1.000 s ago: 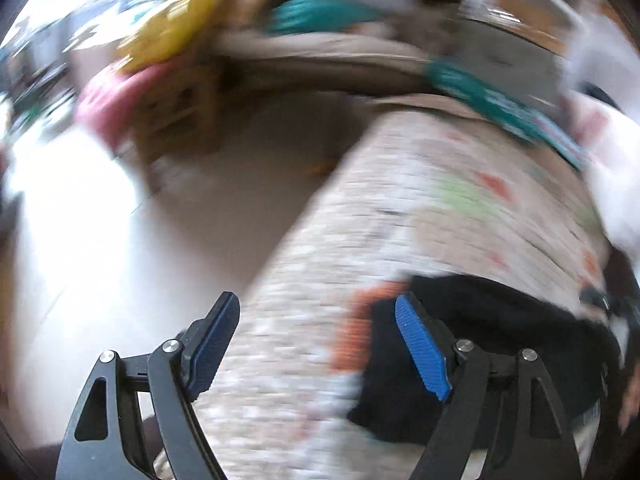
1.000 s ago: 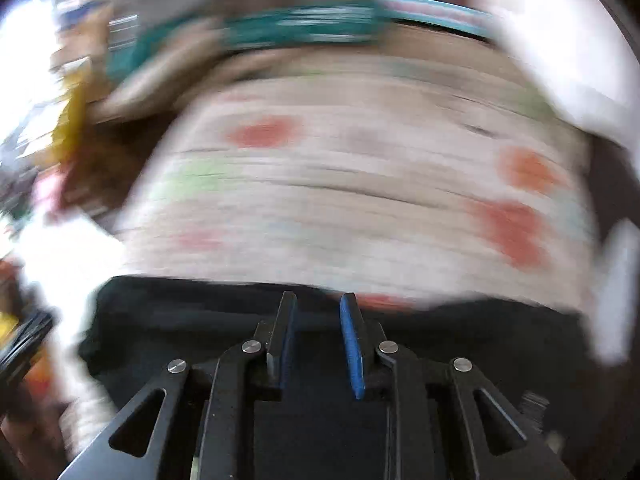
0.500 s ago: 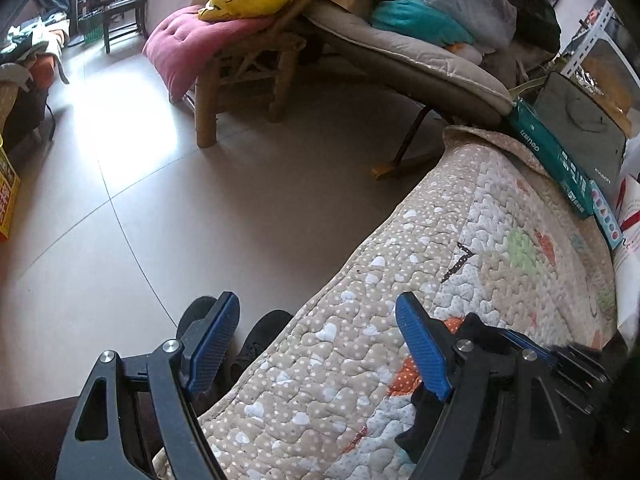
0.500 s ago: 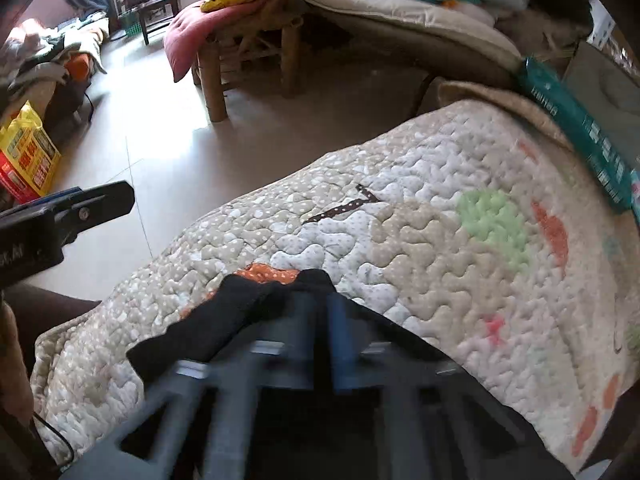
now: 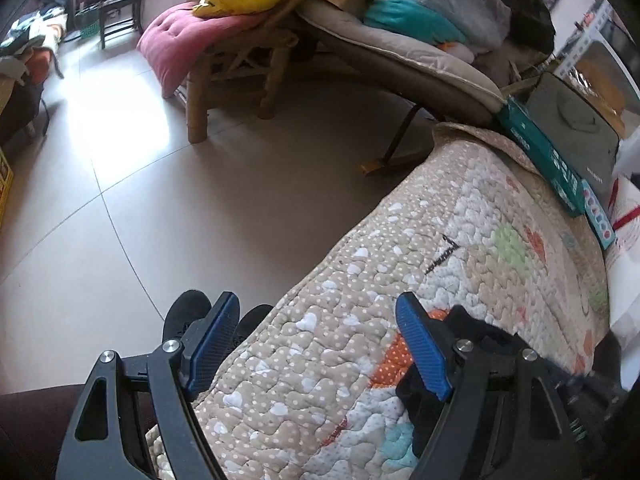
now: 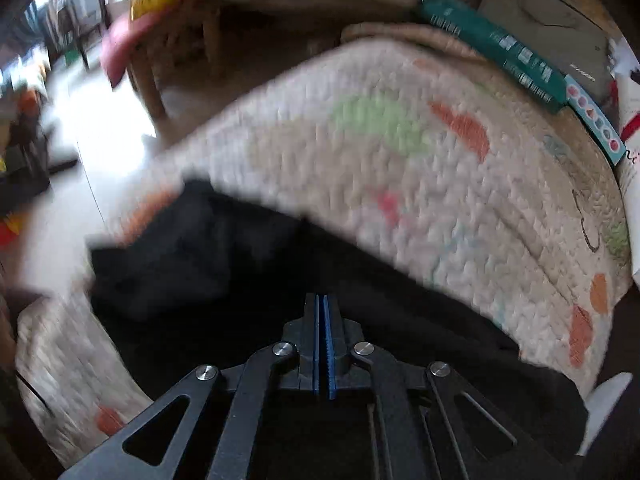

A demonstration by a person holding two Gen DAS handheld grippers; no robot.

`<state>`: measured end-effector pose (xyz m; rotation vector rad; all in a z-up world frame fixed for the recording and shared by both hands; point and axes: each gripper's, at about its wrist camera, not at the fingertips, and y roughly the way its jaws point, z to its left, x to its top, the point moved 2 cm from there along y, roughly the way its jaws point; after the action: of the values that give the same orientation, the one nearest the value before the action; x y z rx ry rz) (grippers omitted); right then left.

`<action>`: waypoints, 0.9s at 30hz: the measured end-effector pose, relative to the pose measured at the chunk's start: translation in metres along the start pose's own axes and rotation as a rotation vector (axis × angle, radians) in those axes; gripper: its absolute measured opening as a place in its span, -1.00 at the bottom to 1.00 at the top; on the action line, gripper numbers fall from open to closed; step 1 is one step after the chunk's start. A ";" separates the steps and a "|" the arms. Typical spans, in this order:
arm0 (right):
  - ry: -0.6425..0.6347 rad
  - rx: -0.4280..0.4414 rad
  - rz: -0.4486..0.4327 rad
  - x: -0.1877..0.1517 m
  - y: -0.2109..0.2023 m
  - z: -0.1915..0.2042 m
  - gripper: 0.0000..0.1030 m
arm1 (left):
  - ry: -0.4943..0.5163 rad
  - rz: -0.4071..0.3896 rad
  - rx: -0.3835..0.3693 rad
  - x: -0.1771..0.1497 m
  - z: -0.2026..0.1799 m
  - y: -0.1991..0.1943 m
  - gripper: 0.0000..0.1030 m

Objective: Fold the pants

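The left gripper [image 5: 316,344] is a matte black plastic frame of flat, angular linkage arms, each arm pierced by a long triangular cut-out. Round silver screw heads [image 5: 171,346] mark the pivots, two to a side. Each of its fingers ends in a bright blue rubber pad [image 5: 421,354] with fine ribbing across its face. The right gripper [image 6: 322,312] is built the same: black arms with triangular windows, four silver pivot screws in a row, and thin blue toothed pads showing edge-on between black blocks. Below the left gripper, the person wears black shoes [image 5: 188,312] and dark maroon trousers [image 5: 36,420].
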<state>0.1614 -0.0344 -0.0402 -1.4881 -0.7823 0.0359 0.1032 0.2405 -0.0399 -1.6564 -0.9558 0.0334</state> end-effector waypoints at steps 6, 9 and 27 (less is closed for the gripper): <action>-0.139 0.210 0.035 0.058 0.024 0.054 -0.17 | -0.068 -0.022 -0.009 0.011 0.014 -0.007 0.55; -0.236 0.159 0.086 0.066 0.051 0.075 0.12 | -0.079 -0.051 -0.009 0.016 0.018 -0.015 0.55; -0.168 0.183 0.032 0.117 0.069 0.099 -0.87 | -0.113 -0.083 0.000 0.021 0.028 -0.023 0.55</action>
<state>0.2325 0.1166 -0.0614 -1.3348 -0.8668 0.2536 0.0906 0.2756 -0.0203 -1.6271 -1.1089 0.0713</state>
